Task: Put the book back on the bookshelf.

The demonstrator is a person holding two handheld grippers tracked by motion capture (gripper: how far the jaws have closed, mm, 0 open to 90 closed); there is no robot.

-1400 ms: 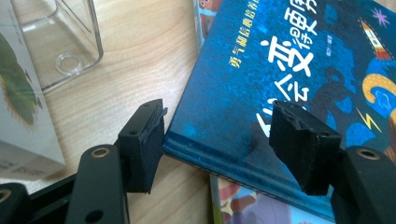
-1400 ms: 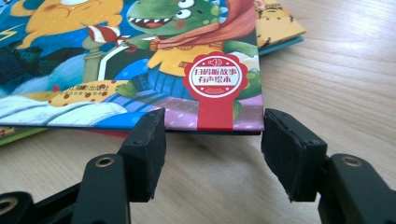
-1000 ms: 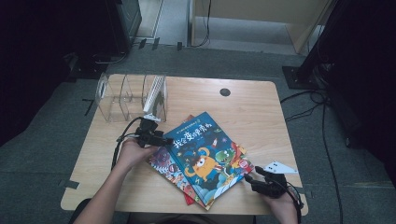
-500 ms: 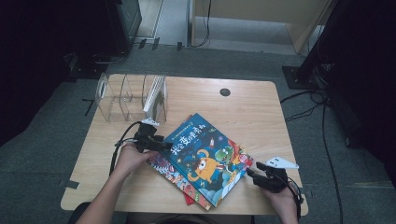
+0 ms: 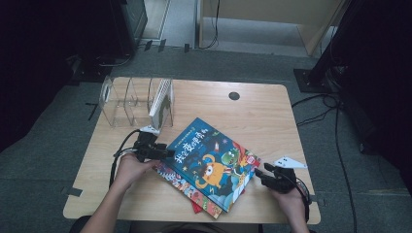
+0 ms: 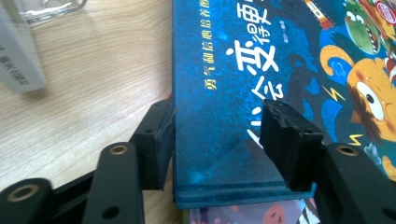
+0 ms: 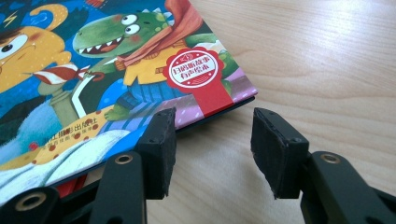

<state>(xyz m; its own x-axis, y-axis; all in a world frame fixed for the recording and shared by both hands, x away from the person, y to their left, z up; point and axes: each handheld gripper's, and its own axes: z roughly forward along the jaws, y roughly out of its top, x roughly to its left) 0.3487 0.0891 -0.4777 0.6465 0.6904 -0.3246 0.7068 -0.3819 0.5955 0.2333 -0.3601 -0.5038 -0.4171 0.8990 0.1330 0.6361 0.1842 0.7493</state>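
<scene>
- The left gripper sits at the near-left corner of a blue picture book. Its jaws have just been closing and stand partly apart.
- In the left gripper view, one pad is off the book, right against its edge over the table; the other pad is over the cover. That corner of the blue picture book lies between them. Whether the pads press on it cannot be told.
- The person's left hand holds that gripper, the forearm coming in from the bottom of the high view.
- The right gripper is at the book's near-right corner. Its jaws have also just been closing and are partly apart.
- In the right gripper view, one pad is at the book's edge; the other is over bare wood, clear of the cover's corner.
- The blue picture book lies flat and askew near the middle of the wooden table, on top of a second book whose red-edged cover shows beneath it.
- A clear divided rack stands at the far left of the table, with one white book upright in its right-hand slot.
</scene>
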